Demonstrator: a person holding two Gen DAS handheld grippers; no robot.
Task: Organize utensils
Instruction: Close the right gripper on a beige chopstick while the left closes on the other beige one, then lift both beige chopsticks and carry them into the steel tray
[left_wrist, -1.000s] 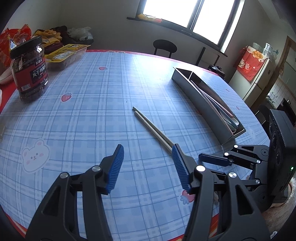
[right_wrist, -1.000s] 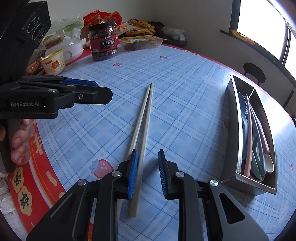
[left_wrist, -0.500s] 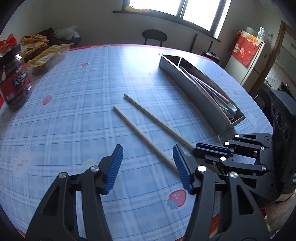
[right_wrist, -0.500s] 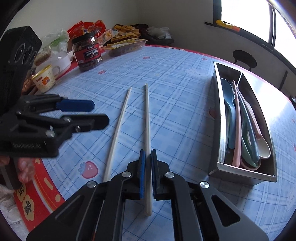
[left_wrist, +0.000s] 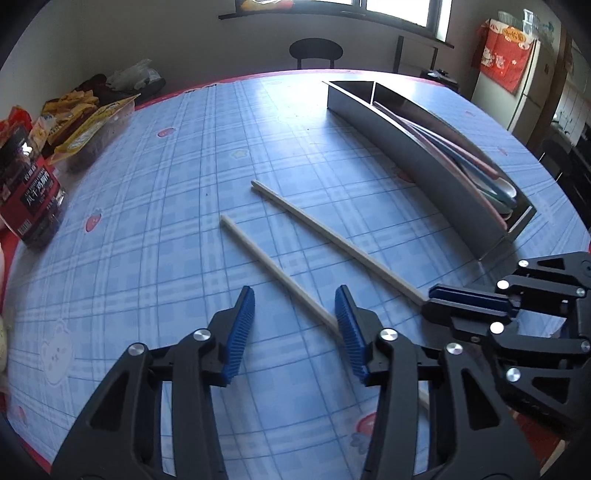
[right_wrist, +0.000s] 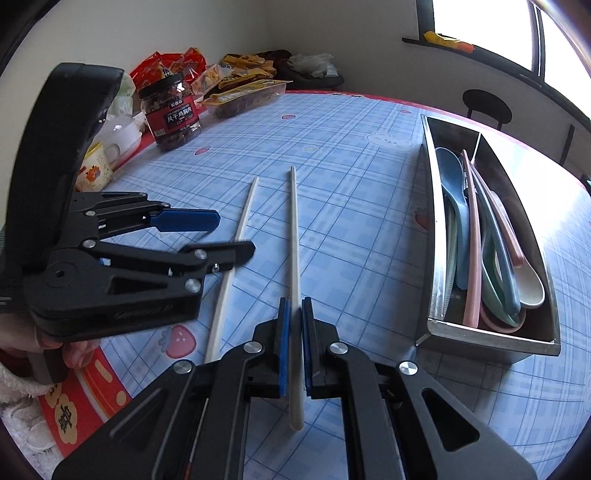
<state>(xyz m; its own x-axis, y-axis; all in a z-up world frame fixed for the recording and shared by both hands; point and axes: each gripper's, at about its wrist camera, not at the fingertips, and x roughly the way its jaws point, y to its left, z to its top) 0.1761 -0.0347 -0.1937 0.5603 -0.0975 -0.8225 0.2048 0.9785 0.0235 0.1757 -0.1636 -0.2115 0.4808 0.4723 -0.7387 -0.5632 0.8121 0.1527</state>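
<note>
Round tabletop (left_wrist: 155, 206) carries a blue plaid cloth printed with strawberries and bears, with a red border at its edge. Toward the window side lies a long stainless organizer tray (right_wrist: 491, 332), divided lengthwise into two compartments; in the right wrist view the left compartment holds pastel spoons (right_wrist: 480, 236) in blue, pink, green and cream, bowls toward the near end, and the other compartment shows only bare metal where visible. At the far left edge stand a dark snack jar with red label (right_wrist: 173, 110), snack packets (right_wrist: 240, 77) and a patterned cup (right_wrist: 94, 168). Left tool (left_wrist: 291, 325) hovers low over the cloth, its blue ribbed pads apart and closing; the nearer chopstick (left_wrist: 273, 266) runs into the gap beside the right-hand pad, and contact cannot be told. Right tool (right_wrist: 294, 332) has its pads clamped shut on the second chopstick (right_wrist: 293, 236), gripping near its thick end, a short stub sticking out behind the pads. Both chopsticks are pale, cream-coloured, slim and straight, tapering toward their far tips; they lie roughly parallel on the open cloth between the jar and the tray, slightly apart, far ends pointing toward the wall. A person's fingers (right_wrist: 55, 347) and a fuzzy white sleeve (right_wrist: 18, 387) show below the left tool's handle.
</note>
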